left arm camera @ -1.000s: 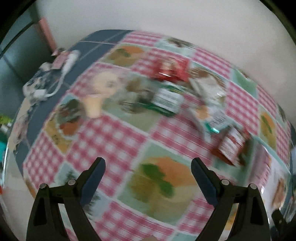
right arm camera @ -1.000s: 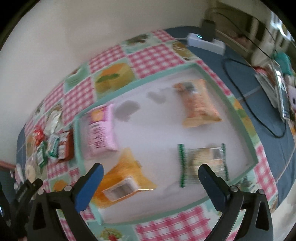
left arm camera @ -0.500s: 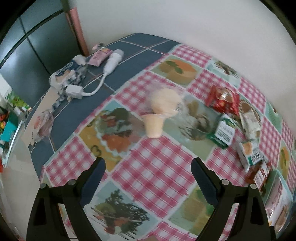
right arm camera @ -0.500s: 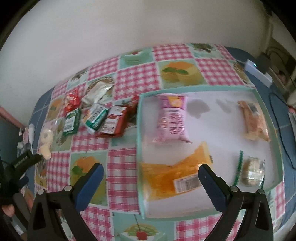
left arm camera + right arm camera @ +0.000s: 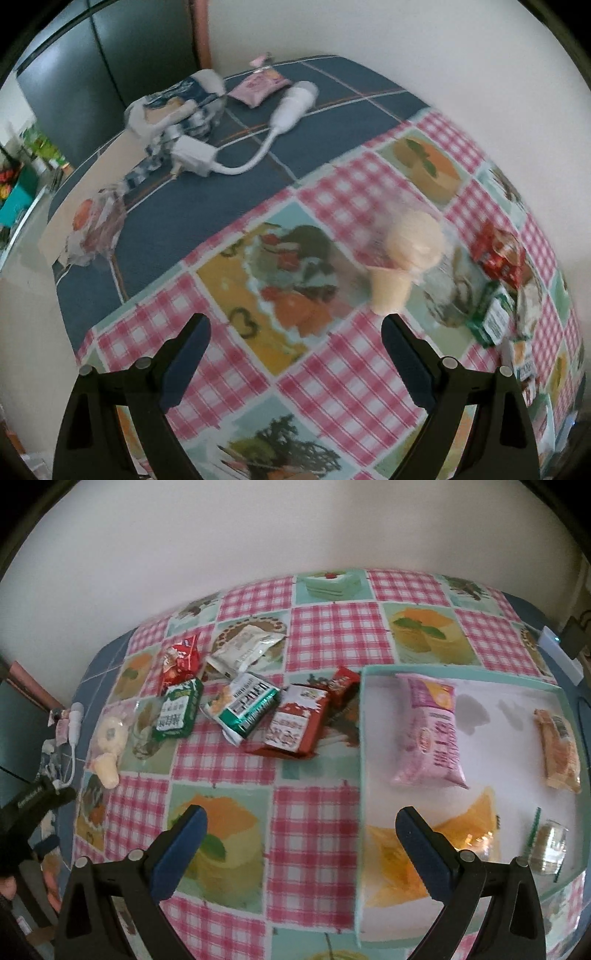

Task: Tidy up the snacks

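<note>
Several loose snack packets lie on the checkered tablecloth: a red-and-white packet, a green-and-white one, a green box-like packet, a red packet, a white pouch and a clear bag of cream-coloured sweets, also in the left wrist view. A mint-rimmed white tray on the right holds a pink bag, an orange bag, an orange-brown packet and a clear packet. My right gripper is open and empty above the cloth left of the tray. My left gripper is open and empty, below-left of the sweets bag.
On the blue cloth at the table's left end lie a white charger with cable, a patterned bundle, a pink packet and a crumpled clear bag. A white power strip sits behind the tray. The wall is close behind the table.
Both grippers have swung left. The right view has gone from the tray to the loose snack pile. The left view has gone from the pile to the table's blue left end.
</note>
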### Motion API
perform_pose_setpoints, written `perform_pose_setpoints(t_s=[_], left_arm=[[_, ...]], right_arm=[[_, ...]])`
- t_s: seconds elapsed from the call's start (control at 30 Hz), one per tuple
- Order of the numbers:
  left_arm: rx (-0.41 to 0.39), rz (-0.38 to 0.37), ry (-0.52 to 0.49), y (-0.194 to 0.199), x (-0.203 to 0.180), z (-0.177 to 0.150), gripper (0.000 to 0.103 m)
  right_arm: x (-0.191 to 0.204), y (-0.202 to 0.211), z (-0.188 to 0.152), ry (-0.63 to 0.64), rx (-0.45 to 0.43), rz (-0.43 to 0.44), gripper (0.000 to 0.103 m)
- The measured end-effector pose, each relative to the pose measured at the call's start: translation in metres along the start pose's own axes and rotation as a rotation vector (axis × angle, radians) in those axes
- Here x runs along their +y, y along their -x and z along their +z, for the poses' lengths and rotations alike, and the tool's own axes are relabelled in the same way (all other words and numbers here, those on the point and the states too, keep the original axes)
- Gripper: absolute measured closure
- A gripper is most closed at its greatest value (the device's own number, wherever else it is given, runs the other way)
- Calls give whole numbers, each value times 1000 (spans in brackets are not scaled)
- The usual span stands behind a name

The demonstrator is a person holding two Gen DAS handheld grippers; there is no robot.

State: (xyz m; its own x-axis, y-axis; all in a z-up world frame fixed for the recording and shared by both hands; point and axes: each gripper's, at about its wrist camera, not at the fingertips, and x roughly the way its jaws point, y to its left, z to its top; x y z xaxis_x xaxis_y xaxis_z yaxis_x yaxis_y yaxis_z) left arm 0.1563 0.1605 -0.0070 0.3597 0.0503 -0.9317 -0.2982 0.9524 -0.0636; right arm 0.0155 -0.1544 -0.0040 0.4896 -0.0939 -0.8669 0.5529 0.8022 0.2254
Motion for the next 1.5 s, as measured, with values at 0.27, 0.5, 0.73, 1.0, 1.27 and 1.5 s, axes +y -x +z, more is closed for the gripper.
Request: perform_pose_setpoints(t_s=[0.27,0.5,0.73,1.0,1.27,1.5], left_arm=[[24,-57,30,-14,8,13,9],[38,-123,-50,-22,-24,20,9],[57,-100,-98,-39,-43,25,9],[60,-86,-137,-58,-56,32,11],[54,-85,-174,-68,-69,34,26],[53,-55,-197,-78,-76,33,46]], right_arm=[[7,-10,18,-41,-6,9,0],[6,-15,43,-74,-9,-10,1],[0,-27,65,-96,24,-28,17],[-1,-58,72,-125,114,-39,38],[1,-78,72,-113,150,-77,47],[9,-90,75,-79,166,-107,48]])
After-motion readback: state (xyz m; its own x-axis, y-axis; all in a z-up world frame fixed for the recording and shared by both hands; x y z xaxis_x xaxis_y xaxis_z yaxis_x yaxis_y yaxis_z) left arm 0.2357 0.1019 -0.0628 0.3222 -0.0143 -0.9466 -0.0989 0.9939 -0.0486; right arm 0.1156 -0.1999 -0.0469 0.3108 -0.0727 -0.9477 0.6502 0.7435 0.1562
